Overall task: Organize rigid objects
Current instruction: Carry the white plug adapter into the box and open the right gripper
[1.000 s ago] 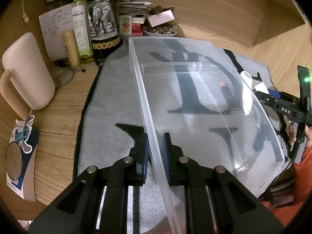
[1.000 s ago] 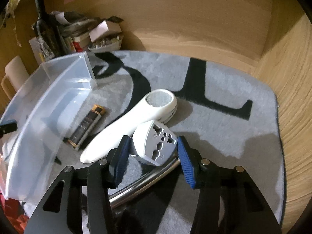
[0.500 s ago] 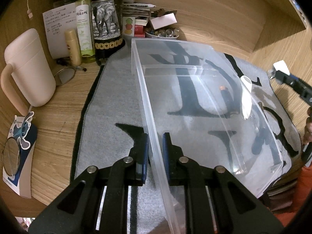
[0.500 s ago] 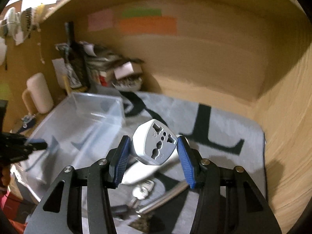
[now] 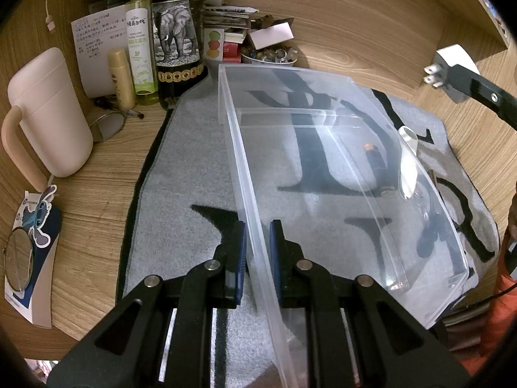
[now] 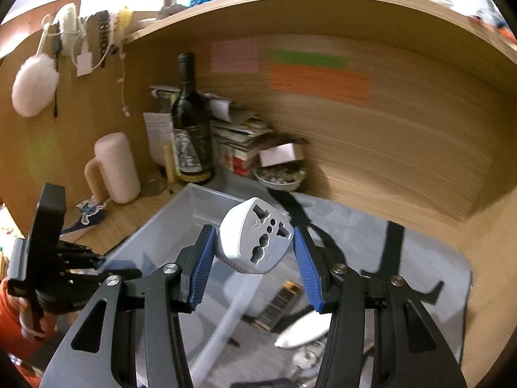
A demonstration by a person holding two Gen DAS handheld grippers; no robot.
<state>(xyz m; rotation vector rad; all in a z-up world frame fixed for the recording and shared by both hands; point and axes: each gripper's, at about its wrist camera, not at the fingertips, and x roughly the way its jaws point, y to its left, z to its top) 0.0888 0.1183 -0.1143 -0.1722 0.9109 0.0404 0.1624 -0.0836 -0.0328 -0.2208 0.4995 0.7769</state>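
- The right hand-held gripper (image 6: 253, 260) holds a white plastic travel adapter plug (image 6: 257, 236) between its ribbed blue pads (image 6: 202, 266); the jaws stand partly open, closed on the adapter's two sides.
- The adapter's socket face, with dark slots and round holes, points toward the camera. In the left wrist view its two metal prongs (image 5: 431, 74) project to the left.
- The adapter hangs in the air above the clear rectangular plastic storage bin (image 5: 323, 168), touching nothing else.
- The left hand-held gripper (image 5: 257, 245) is almost fully closed, its pads clamped on the thin left side wall of the bin.
- The bin is transparent, smooth and rigid, with an inner step near its far end. It rests on a grey felt-like mat with black lettering (image 5: 194, 174).
- The mat covers a wood-grain bench (image 5: 97, 187).
- On the mat beside the bin lie a dark cylindrical battery with a copper-coloured end (image 6: 279, 304) and a white oblong plastic device (image 6: 303, 331).
- A tall dark glass bottle with an elephant label (image 5: 176, 38) and a matte pale pink jug with a handle (image 5: 48, 113) stand on the bench, well apart from the adapter.
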